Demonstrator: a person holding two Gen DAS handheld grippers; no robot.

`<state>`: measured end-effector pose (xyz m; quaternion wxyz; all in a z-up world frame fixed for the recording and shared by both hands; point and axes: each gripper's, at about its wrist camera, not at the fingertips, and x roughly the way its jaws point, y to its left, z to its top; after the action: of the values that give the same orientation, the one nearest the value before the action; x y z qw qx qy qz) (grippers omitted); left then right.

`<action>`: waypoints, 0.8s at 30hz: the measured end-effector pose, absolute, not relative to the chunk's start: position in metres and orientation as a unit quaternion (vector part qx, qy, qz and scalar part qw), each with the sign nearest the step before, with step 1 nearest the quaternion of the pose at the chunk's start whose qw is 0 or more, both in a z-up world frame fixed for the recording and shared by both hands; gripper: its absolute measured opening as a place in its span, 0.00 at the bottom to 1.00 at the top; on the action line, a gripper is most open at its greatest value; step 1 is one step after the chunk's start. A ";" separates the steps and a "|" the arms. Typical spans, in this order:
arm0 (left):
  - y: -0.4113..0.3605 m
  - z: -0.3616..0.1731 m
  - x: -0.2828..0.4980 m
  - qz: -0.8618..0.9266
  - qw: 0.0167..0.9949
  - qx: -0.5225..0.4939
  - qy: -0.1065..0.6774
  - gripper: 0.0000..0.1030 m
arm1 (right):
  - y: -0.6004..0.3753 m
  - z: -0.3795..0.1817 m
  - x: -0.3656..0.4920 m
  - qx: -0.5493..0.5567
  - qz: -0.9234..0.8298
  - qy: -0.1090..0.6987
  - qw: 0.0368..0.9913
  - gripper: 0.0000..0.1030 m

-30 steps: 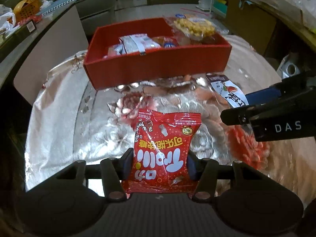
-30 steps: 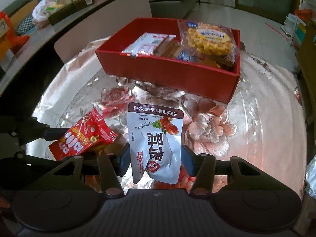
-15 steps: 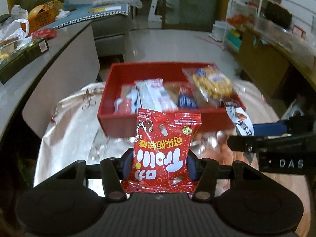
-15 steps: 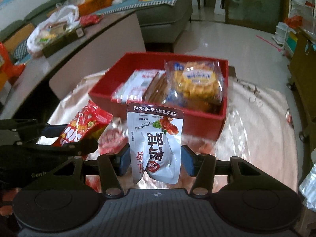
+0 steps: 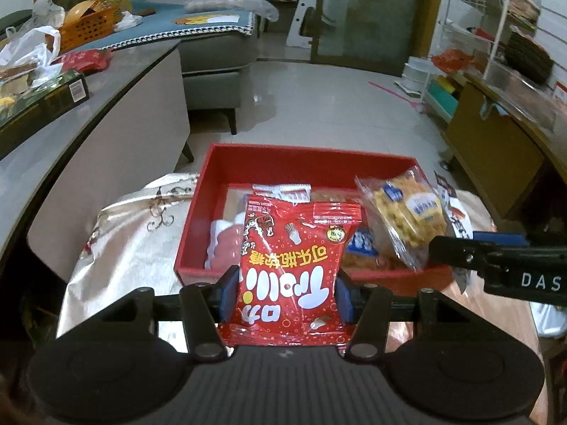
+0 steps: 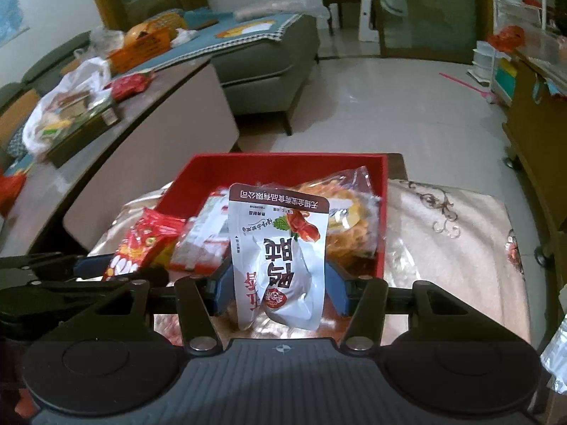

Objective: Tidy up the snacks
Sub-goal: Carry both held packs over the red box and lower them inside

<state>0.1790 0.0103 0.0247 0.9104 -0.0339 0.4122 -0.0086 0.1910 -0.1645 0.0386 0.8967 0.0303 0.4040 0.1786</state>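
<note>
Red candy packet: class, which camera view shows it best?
The left wrist view: the red candy packet faces the camera in full, clamped in the left gripper. The right wrist view shows the packet only edge-on and crumpled at far left, beside the red box.

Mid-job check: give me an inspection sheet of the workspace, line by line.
Surface: table under a shiny floral cloth.
Job's things: red box holding several packets, a yellow biscuit pack on its right side.
Clutter: nothing seen on the table outside the box.
Grippers: left gripper shut on the red candy bag; right gripper shut on the white pouch; both held in front of the box.
Cables: nothing seen.
Surroundings: counter with bags and boxes, grey sofa, tiled floor, shelving.
</note>
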 end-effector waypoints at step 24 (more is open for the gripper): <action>0.020 -0.016 0.273 0.037 0.894 -0.071 0.441 0.46 | -0.131 0.008 0.267 0.054 0.190 0.405 0.893 0.60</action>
<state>0.2725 0.0203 -0.0161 0.8938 -0.0705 0.4414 0.0367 0.2674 -0.1309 0.0077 0.8928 0.0543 0.4049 0.1896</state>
